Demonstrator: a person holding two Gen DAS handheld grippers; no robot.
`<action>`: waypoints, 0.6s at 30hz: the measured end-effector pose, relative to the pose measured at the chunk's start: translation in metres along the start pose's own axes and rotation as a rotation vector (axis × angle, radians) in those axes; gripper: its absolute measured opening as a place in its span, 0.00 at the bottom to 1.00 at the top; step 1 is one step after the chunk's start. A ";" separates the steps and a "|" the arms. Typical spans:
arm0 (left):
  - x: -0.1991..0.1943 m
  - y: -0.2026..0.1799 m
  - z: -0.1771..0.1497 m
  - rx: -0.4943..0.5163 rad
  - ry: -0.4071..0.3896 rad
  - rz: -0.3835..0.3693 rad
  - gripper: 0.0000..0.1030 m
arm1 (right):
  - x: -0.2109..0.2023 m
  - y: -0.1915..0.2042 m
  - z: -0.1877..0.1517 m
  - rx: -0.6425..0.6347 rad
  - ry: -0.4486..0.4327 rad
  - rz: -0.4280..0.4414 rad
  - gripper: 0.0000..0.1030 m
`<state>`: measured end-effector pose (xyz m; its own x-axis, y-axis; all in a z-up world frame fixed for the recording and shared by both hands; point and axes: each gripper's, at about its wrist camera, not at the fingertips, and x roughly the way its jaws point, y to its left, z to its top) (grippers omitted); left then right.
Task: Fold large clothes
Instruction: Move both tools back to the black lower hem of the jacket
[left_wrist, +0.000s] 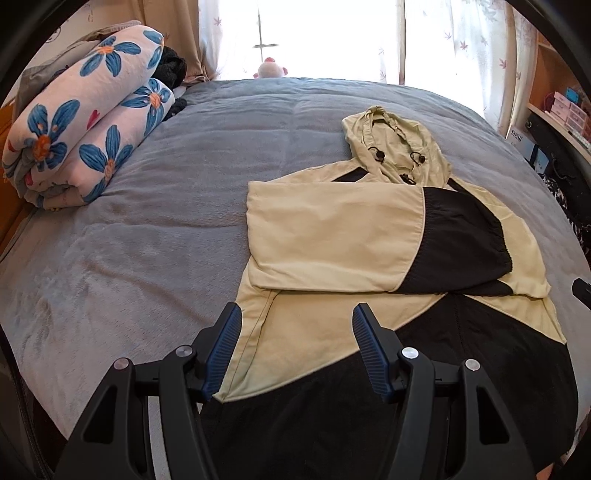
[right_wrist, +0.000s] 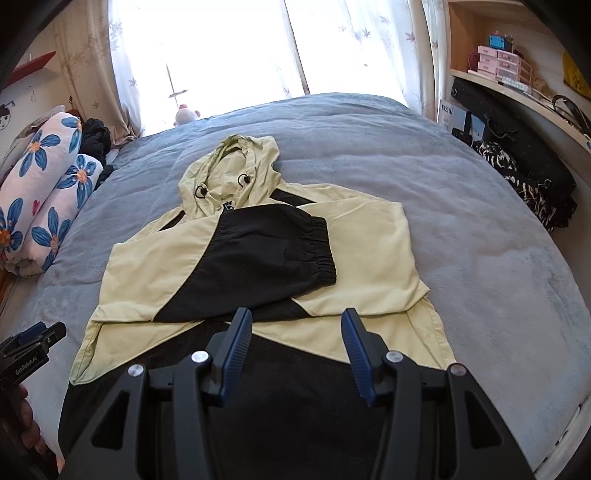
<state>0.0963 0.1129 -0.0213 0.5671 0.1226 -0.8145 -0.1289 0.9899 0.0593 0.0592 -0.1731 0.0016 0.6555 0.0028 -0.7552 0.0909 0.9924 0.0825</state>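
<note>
From the left wrist, the left tongs (left_wrist: 295, 325) hang apart and empty over the hooded jacket (left_wrist: 332, 236), which lies flat on the grey bed (left_wrist: 147, 229) with both sleeves crossed over its chest, probably to narrow it for folding. From the right wrist, the right tongs (right_wrist: 297, 330) also stand apart, gripping nothing, above the jacket's black hem (right_wrist: 288, 387), likely the next part to lift.

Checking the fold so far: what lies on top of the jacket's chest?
Both sleeves are folded across the jacket, the black-cuffed one uppermost. The chest and most of the lower sleeve are covered, so they cannot be seen.
</note>
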 end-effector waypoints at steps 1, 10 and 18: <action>-0.004 0.001 -0.001 -0.001 -0.003 0.000 0.60 | -0.004 0.000 -0.001 -0.003 -0.006 -0.002 0.49; -0.045 0.013 -0.016 -0.001 -0.046 -0.005 0.60 | -0.046 -0.004 -0.017 -0.016 -0.050 0.008 0.49; -0.085 0.027 -0.038 0.017 -0.067 -0.023 0.65 | -0.079 -0.018 -0.046 -0.041 -0.072 0.012 0.62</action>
<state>0.0138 0.1263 0.0273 0.6232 0.1037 -0.7752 -0.1014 0.9935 0.0514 -0.0289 -0.1858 0.0300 0.7091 0.0075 -0.7051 0.0525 0.9966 0.0633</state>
